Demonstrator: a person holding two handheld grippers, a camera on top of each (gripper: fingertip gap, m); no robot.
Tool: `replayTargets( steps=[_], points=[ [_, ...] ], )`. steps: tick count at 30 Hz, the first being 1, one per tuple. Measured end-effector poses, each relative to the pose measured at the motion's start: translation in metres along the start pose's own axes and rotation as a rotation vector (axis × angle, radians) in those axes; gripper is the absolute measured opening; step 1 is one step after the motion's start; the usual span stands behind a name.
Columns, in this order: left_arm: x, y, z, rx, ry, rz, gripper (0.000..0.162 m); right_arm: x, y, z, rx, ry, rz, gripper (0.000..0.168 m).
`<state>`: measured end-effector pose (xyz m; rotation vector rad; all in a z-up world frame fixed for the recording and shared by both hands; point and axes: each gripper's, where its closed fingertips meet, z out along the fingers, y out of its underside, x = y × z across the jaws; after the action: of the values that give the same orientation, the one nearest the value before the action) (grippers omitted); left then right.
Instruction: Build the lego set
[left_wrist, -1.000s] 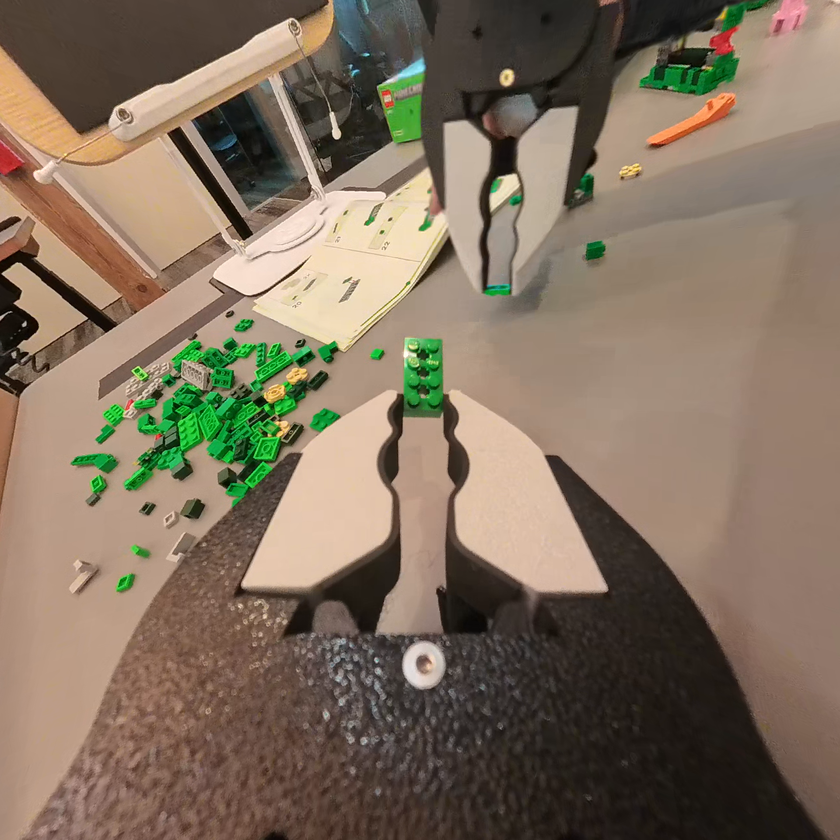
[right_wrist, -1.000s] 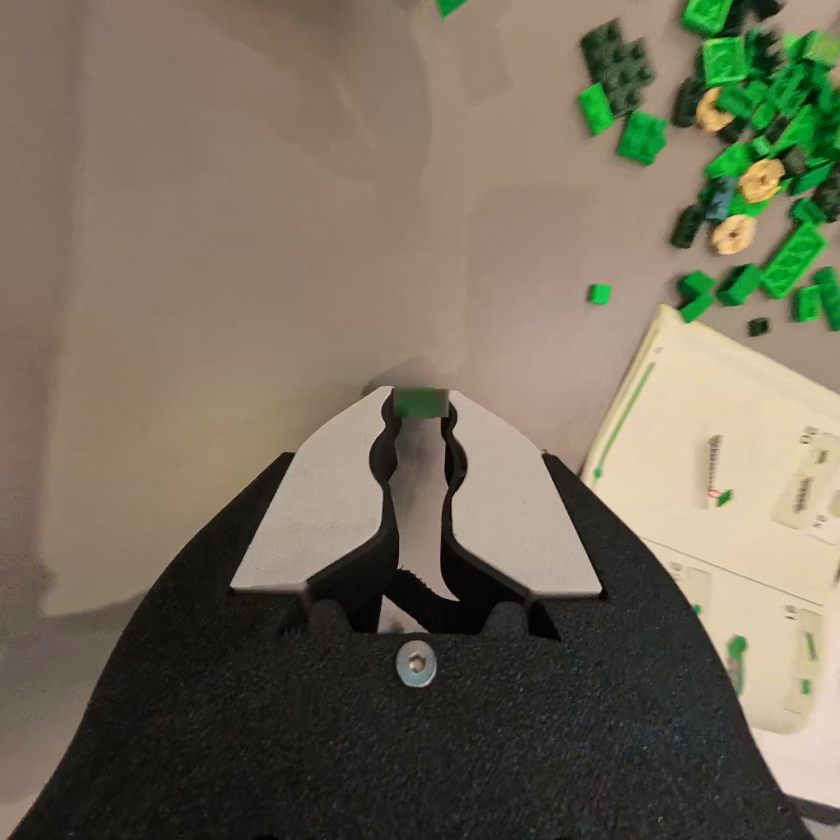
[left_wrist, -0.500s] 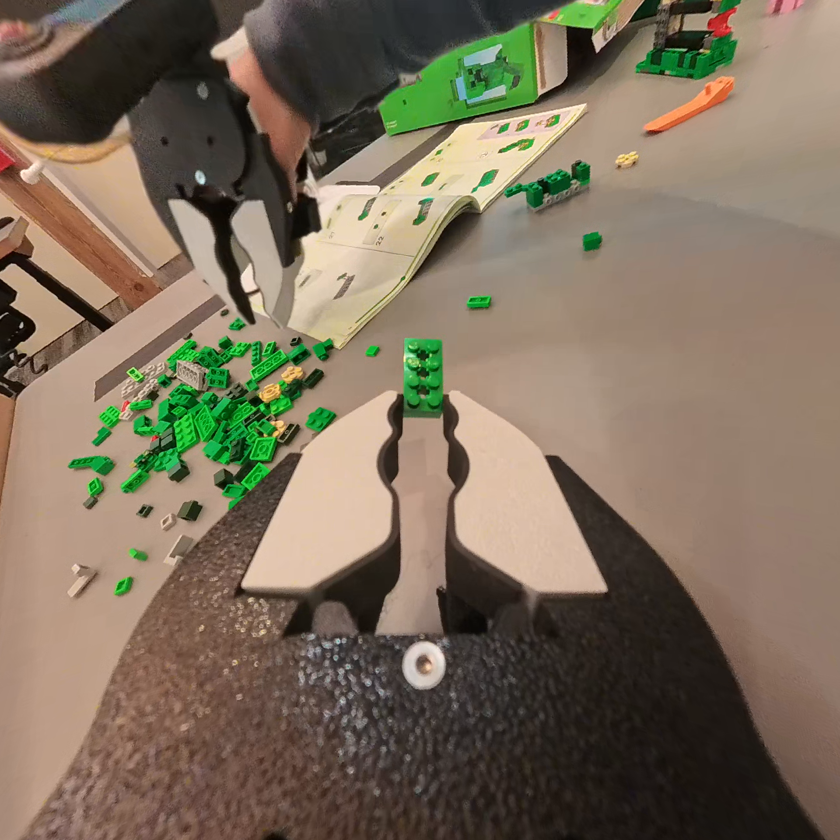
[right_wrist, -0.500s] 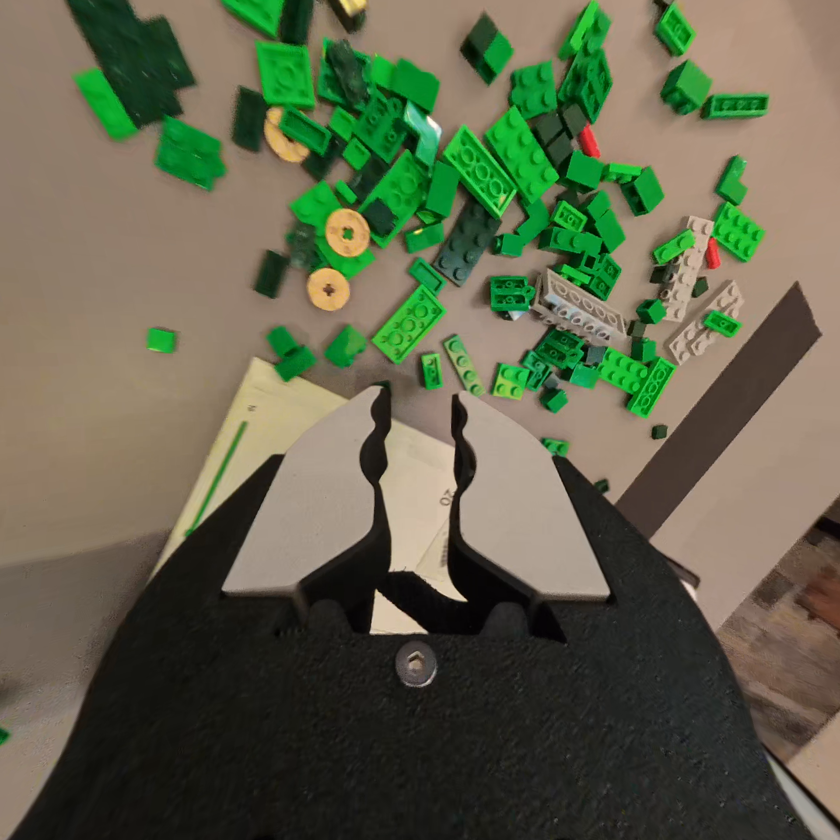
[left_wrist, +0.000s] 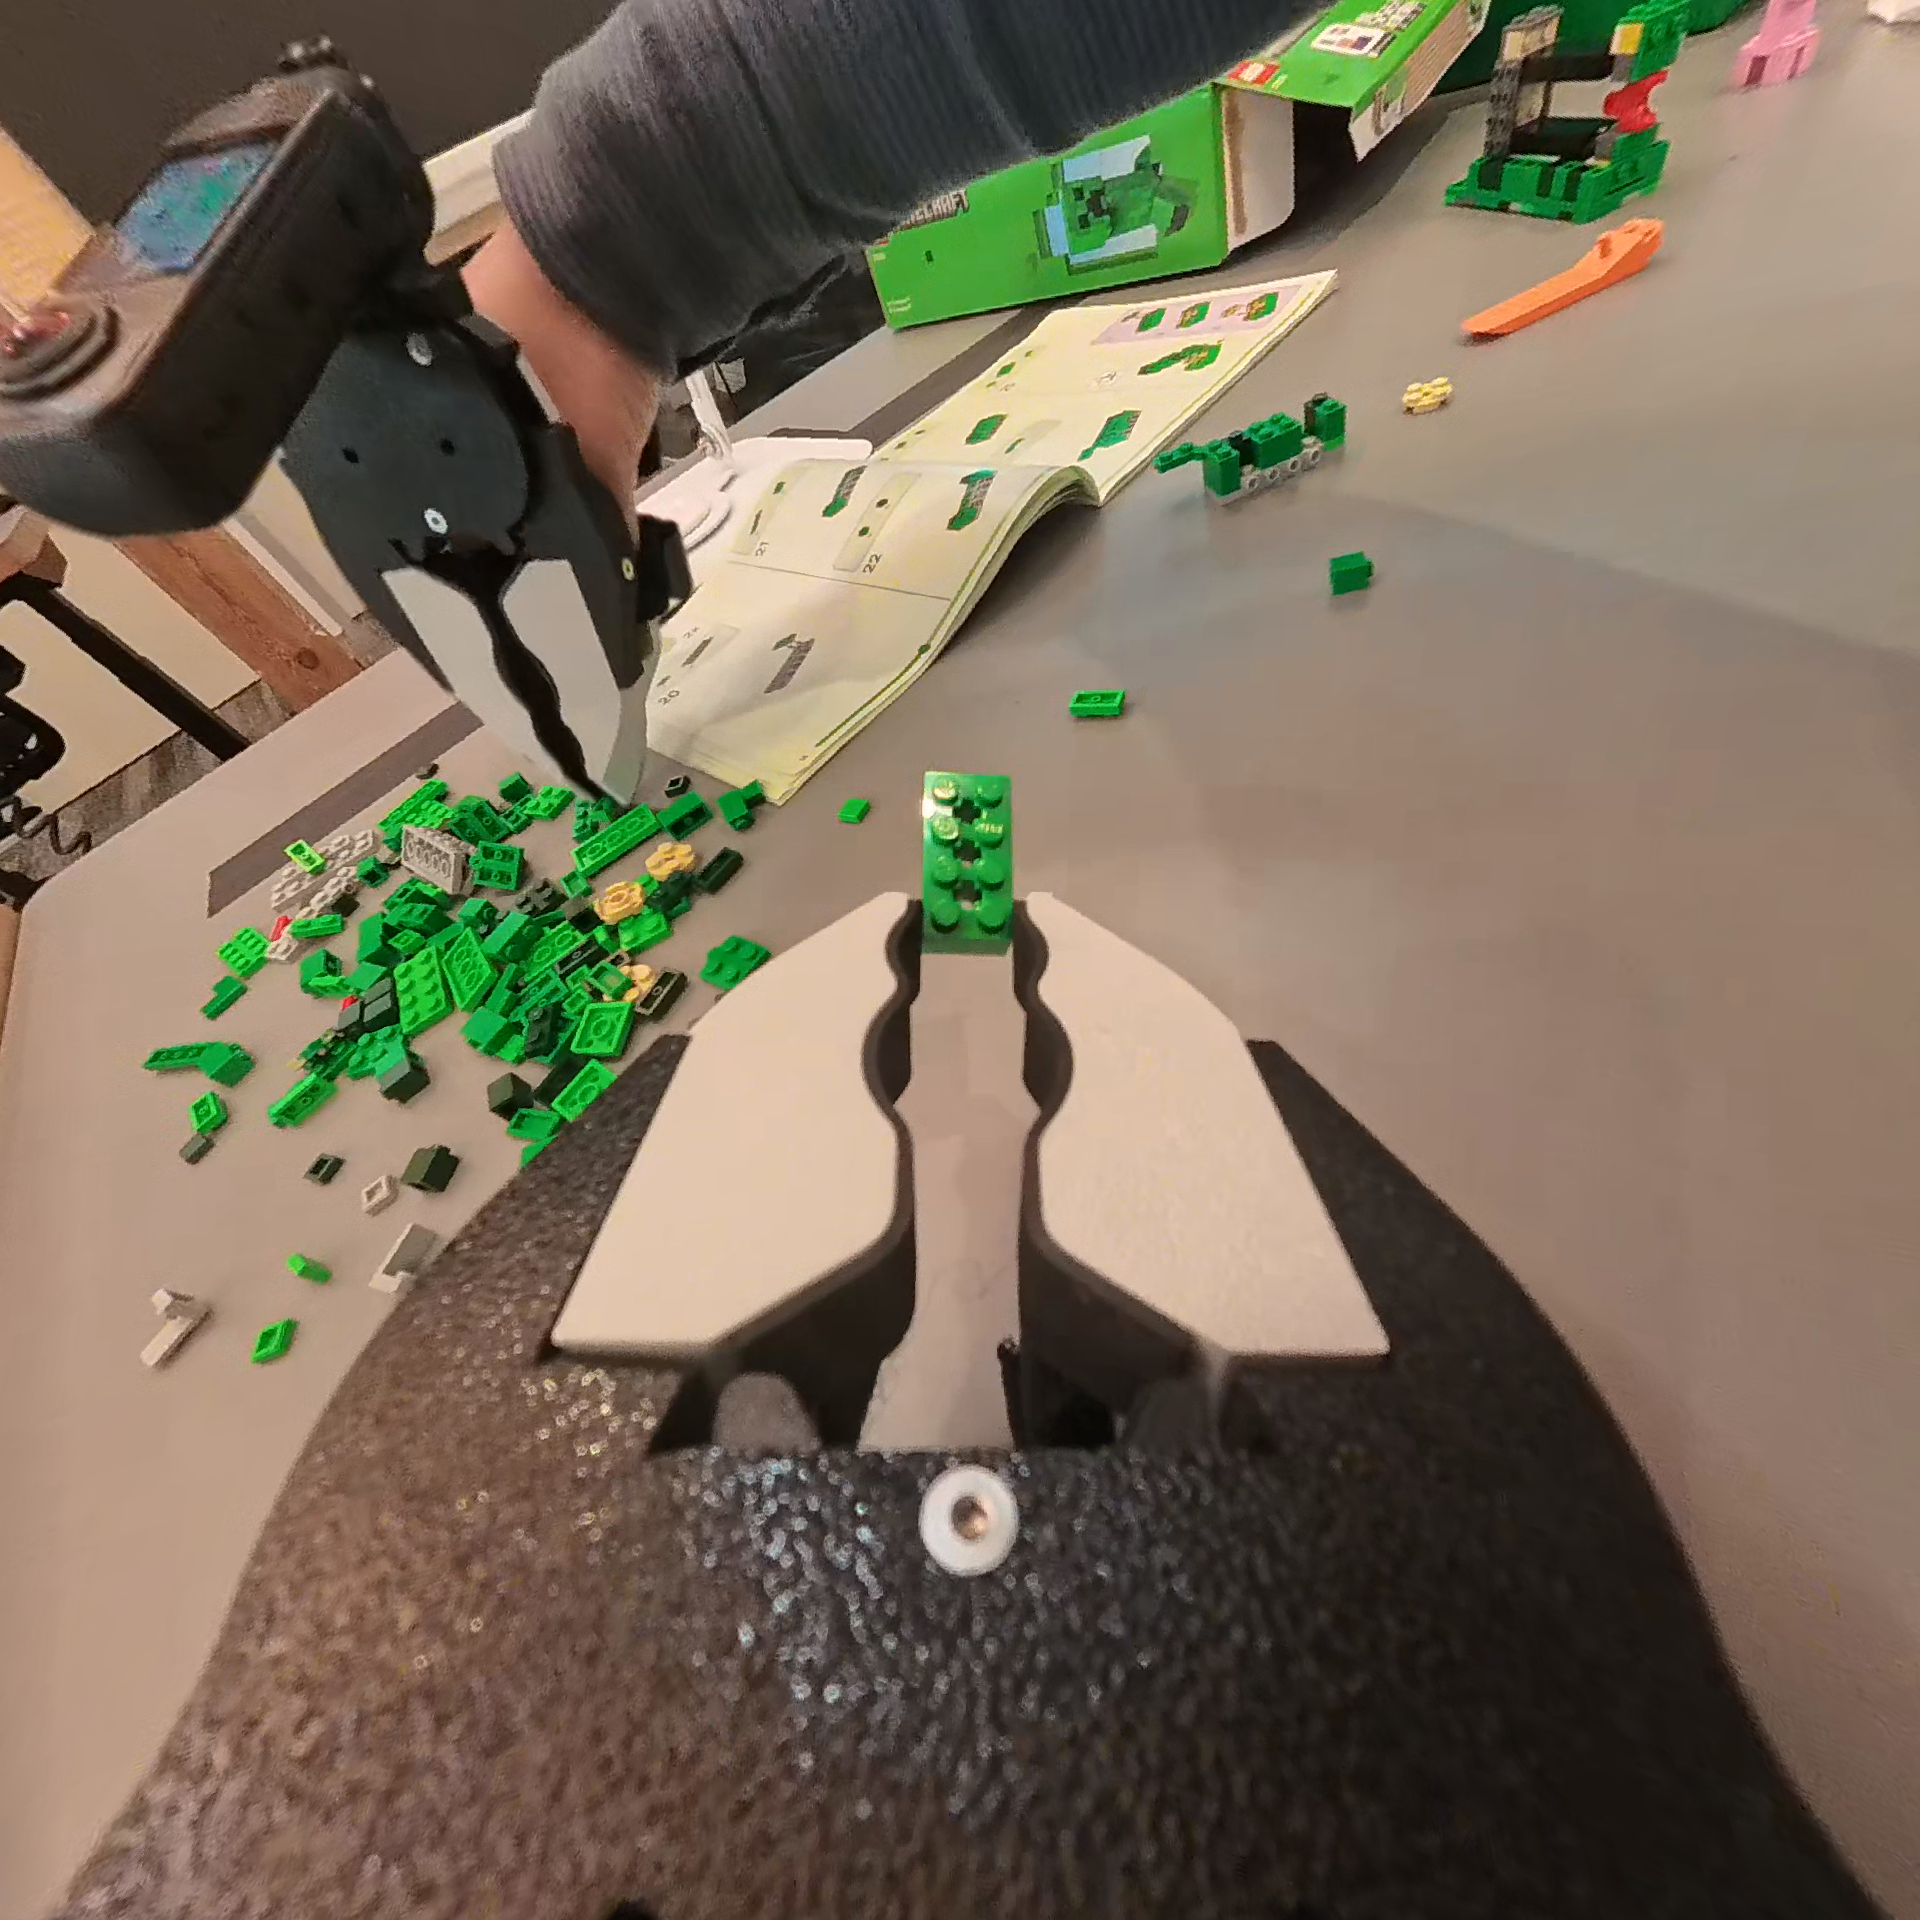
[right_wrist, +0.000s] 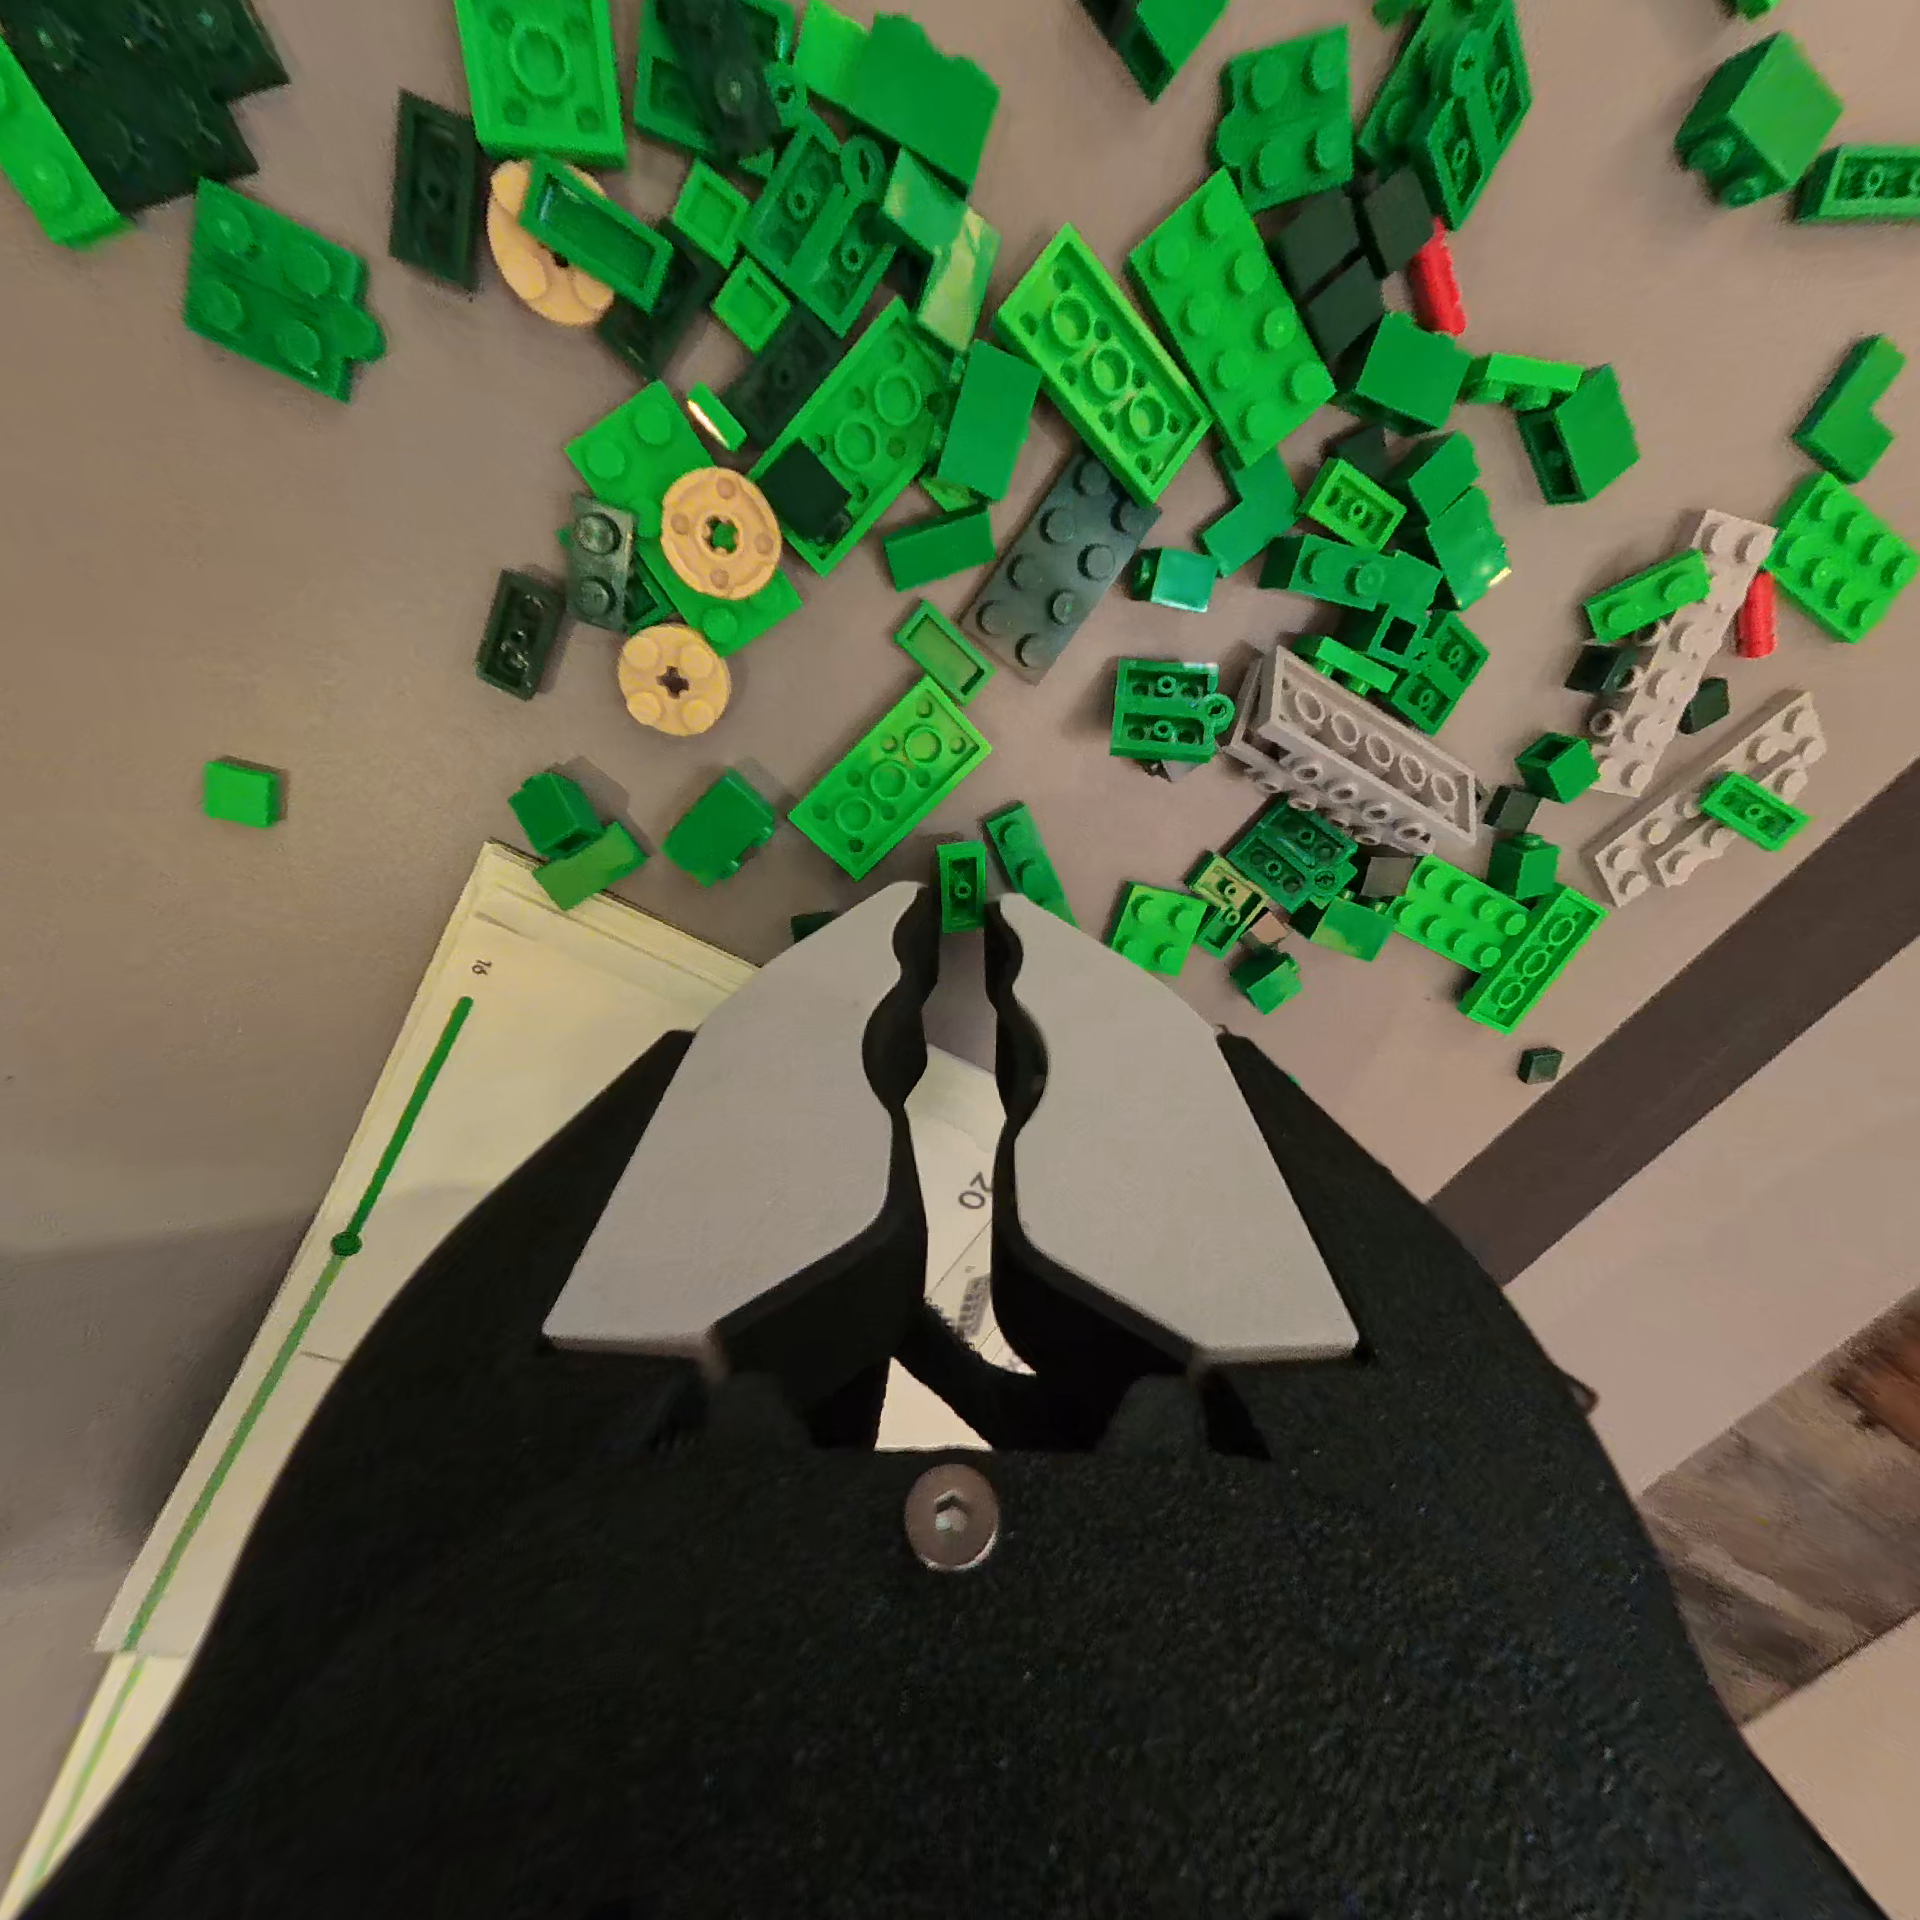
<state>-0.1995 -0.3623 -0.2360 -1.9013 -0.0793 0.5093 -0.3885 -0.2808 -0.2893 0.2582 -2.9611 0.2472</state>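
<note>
Left gripper (left_wrist: 966, 914), at frame centre of the left wrist view, is clenched on one short end of a green plate (left_wrist: 968, 862) two studs wide; the plate is held cantilevered forward, studs up, clear of the grey table (left_wrist: 1558, 935).

Right gripper (right_wrist: 961, 920) is seen at lower centre of the right wrist view with jaws narrowly parted and nothing gripped. A small green 1x2 plate (right_wrist: 961, 883) lies on the table just ahead of the gap. In the left wrist view the same gripper (left_wrist: 603, 769) is seen upper left, tips down at the near edge of the loose parts pile (left_wrist: 468, 966).

Handling, judged: hard plastic, very light, stiff, smooth-sided. The small plate is thin and lies flat, so little side wall is offered; the grip is best taken across the two long sides, tips low to the table. Slip or flick-out is likely if it is pinched off-centre.

Obstructions: a second narrow green plate (right_wrist: 1029, 862) lies just beside the target on the right, and a larger bright green plate (right_wrist: 888, 774) just above-left. The instruction booklet (right_wrist: 499, 1039) edge lies directly below-left of the tips.

Elsewhere in the left wrist view: green box (left_wrist: 1091, 218) at top, orange brick separator (left_wrist: 1558, 281) and a part-built model (left_wrist: 1558, 156) upper right, a small sub-assembly (left_wrist: 1257, 452) beside the booklet.
</note>
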Motion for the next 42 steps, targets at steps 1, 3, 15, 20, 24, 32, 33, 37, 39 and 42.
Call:
replayTargets(
  steps=[1, 3, 15, 20, 24, 32, 33, 37, 39, 42],
  points=[
    [0.000, 0.000, 0.000, -0.001, 0.000, 0.001, 0.016, -0.001, 0.000, -0.003, 0.008, 0.013, 0.009, 0.008],
    [0.000, 0.000, 0.000, -0.002, 0.000, 0.002, 0.016, -0.007, 0.002, -0.015, 0.036, 0.050, 0.040, 0.008],
    [0.021, -0.014, 0.021, 0.005, 0.137, -0.061, 0.016, -0.195, 0.050, -0.058, 0.019, 0.181, 0.420, 0.008],
    [0.046, -0.029, 0.044, -0.038, 0.229, -0.005, 0.016, -0.212, 0.061, -0.053, 0.019, 0.217, 0.475, 0.008],
    [0.067, -0.032, 0.060, -0.080, 0.271, 0.042, 0.016, -0.215, 0.060, -0.051, 0.061, 0.242, 0.498, 0.008],
    [0.080, -0.034, 0.076, -0.141, 0.285, 0.046, 0.016, -0.222, 0.060, -0.067, 0.211, 0.285, 0.545, 0.017],
    [0.081, -0.032, 0.077, -0.159, 0.290, 0.042, 0.016, -0.225, 0.061, -0.071, 0.235, 0.304, 0.547, 0.017],
    [0.084, -0.020, 0.083, -0.254, 0.313, 0.018, 0.016, -0.243, 0.058, -0.093, 0.404, 0.362, 0.587, 0.015],
    [0.083, -0.016, 0.085, -0.286, 0.310, 0.013, 0.016, -0.252, 0.057, -0.103, 0.480, 0.402, 0.603, 0.013],
    [0.083, -0.011, 0.087, -0.326, 0.316, 0.012, 0.016, -0.264, 0.061, -0.113, 0.542, 0.472, 0.607, 0.012]
  ],
)
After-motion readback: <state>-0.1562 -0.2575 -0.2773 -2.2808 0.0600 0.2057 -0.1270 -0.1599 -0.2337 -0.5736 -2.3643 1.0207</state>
